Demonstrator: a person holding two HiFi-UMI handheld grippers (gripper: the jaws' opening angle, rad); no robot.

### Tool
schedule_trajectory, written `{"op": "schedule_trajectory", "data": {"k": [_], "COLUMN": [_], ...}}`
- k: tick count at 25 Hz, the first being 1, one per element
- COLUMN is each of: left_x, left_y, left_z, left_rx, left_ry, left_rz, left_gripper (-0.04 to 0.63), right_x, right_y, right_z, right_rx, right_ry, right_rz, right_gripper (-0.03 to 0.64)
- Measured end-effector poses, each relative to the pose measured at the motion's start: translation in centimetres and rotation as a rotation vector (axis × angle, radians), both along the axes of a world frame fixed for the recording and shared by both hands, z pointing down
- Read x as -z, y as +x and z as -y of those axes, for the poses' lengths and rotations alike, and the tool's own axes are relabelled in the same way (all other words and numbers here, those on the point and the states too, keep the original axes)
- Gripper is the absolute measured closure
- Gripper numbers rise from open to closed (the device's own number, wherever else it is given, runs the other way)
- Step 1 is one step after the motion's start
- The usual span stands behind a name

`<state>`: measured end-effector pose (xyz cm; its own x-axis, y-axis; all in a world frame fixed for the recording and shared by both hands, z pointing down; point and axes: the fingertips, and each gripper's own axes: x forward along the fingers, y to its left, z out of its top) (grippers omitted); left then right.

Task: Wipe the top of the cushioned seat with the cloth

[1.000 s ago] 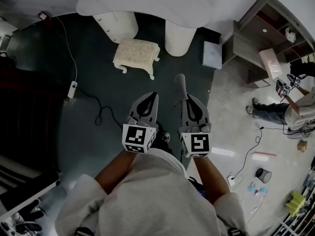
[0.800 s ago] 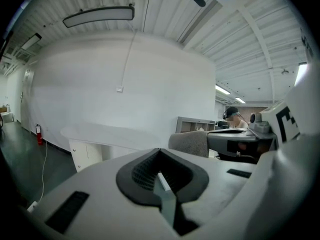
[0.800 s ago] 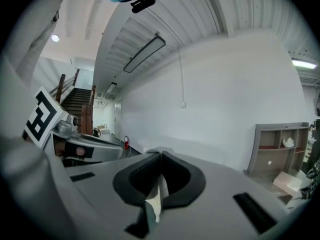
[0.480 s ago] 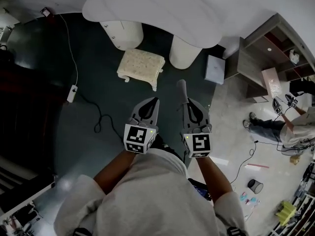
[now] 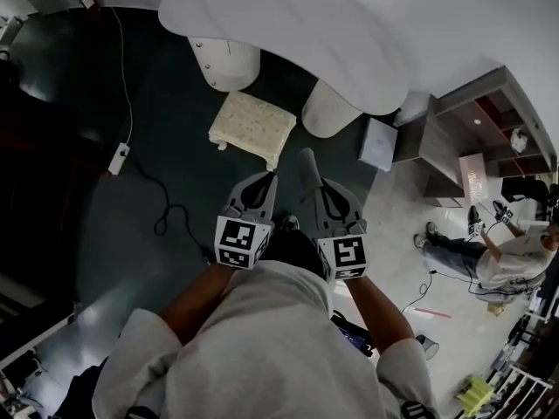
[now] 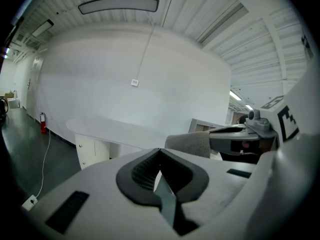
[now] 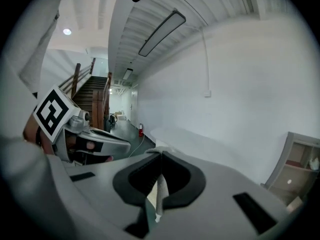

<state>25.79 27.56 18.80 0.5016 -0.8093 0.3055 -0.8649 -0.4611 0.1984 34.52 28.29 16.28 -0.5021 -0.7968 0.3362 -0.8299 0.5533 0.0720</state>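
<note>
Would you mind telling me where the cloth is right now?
In the head view the cloth sticks forward from the right tool, which is shut on it, right of centre and close to the cushioned seat's near corner.

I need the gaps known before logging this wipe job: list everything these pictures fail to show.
- Seat: appears only in the head view, too small and dim to tell whether it is dirty. Neither gripper view shows it.
- Cloth: the head view shows one end; the rest is covered by the right tongs, shut on it.
- Person: small, cut off at the head view's right edge.
</note>
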Motion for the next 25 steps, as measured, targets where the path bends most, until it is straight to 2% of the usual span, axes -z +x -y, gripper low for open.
{"op": "schedule_trajectory", "data": {"k": [2, 8, 13, 20, 25], "left_x": [-0.3, -2.5, -3.9, -7.4, -10.1], "left_y": [-0.7, -2.9, -4.8, -4.2, -3.7], "left_z": [1.1, 4.5, 9.1, 15.1, 17.8], "left_rx": [0.019, 0.097, 0.172, 0.267, 0.331], "left_ry": [-0.007, -0.073, -0.107, -0.204, -0.265], "left_rz": [0.001, -0.012, 0.017, 0.014, 0.001], "left_gripper": [0.581, 0.581, 0.581, 0.581, 0.581], "right_x": [0.0, -2.6, -4.2, -6.8, -12.0], "right_y": [-0.6, -0.8, -1.9, -2.6, -2.6], "right_z": [1.6, 7.0, 12.3, 19.5, 22.2], "right_rx": [0.039, 0.084, 0.185, 0.31, 0.392], "right_ry": [0.011, -0.049, -0.073, -0.122, -0.202], "right_rz": [-0.023, -0.033, -0.061, -0.077, -0.123], "right_gripper": [0.603, 0.603, 0.603, 0.603, 0.603]}}
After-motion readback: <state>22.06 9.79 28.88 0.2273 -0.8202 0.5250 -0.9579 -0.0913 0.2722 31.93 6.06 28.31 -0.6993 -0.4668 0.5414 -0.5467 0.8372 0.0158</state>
